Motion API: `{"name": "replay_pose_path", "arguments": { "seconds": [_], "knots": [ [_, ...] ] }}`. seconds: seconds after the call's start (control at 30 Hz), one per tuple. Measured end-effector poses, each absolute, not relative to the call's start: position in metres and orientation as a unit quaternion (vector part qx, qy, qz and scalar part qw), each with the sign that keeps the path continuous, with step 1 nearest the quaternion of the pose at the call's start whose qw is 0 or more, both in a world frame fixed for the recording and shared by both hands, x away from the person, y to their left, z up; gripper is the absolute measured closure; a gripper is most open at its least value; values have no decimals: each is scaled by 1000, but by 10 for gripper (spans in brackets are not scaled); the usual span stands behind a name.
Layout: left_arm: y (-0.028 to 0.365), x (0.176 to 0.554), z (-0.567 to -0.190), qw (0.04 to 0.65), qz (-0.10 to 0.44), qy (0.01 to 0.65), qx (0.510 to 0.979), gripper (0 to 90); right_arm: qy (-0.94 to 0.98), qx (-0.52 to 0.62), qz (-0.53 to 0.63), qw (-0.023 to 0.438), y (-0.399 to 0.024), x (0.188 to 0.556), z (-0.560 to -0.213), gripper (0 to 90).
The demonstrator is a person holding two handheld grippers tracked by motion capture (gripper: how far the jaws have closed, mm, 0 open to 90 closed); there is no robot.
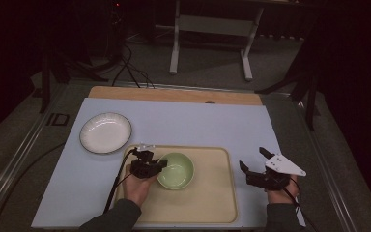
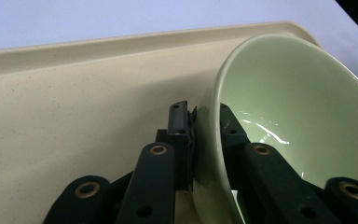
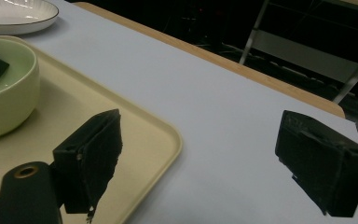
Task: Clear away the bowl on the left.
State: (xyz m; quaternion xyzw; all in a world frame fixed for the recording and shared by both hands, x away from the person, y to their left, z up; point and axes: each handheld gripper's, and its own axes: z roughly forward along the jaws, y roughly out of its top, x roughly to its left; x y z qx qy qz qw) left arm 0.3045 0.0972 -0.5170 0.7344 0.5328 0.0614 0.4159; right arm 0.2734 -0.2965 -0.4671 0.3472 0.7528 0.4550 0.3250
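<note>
Green bowl [image 1: 176,170] sits on the beige tray [image 1: 212,203], left half. Left gripper [image 1: 160,164] is pinching its near-left rim, one jaw inside, one outside. Right gripper [image 1: 253,159] hangs off the tray's right edge over the mat [image 1: 183,123], jaws spread wide, holding nothing. White plate [image 1: 105,132] sits off to the far left

My left claw [image 1: 160,163] is clamping the near rim of the pale green bowl [image 1: 178,170], one jaw inside the wall and one outside. The bowl is sitting empty and glossy in the left half of the beige tray [image 1: 212,198], low in the centre of the high view. In the left claw view the bowl [image 2: 289,121] is filling the right side, its rim appearing tilted against the tray [image 2: 74,98].
</note>
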Motion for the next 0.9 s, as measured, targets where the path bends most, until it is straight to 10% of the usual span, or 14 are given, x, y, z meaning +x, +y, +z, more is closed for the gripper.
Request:
{"name": "replay_pose_path", "arguments": {
  "seconds": [0.9],
  "knots": [
    [122, 297, -478, 440, 121, 507, 731, 516, 754, 347, 454, 325, -296, 273, -467, 140]
  ]
}}
